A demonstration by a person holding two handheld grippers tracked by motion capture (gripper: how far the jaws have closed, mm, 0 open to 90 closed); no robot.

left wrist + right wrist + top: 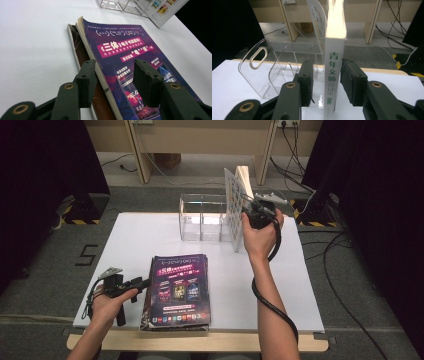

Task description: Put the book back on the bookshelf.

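While upright, book btwn open fingers

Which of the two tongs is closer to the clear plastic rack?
Right. The right tongs stand beside the clear plastic rack, straddling a standing white book; the left tongs sit at the near edge by the purple magazine.

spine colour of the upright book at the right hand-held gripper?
White spine with green characters; clearest in the right gripper view.

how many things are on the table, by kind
Books lying flat in a stack: 2, purple magazine over a brown one
Books standing upright: 1, between the right tool's jaws
Clear acrylic racks: 1
Total: 4
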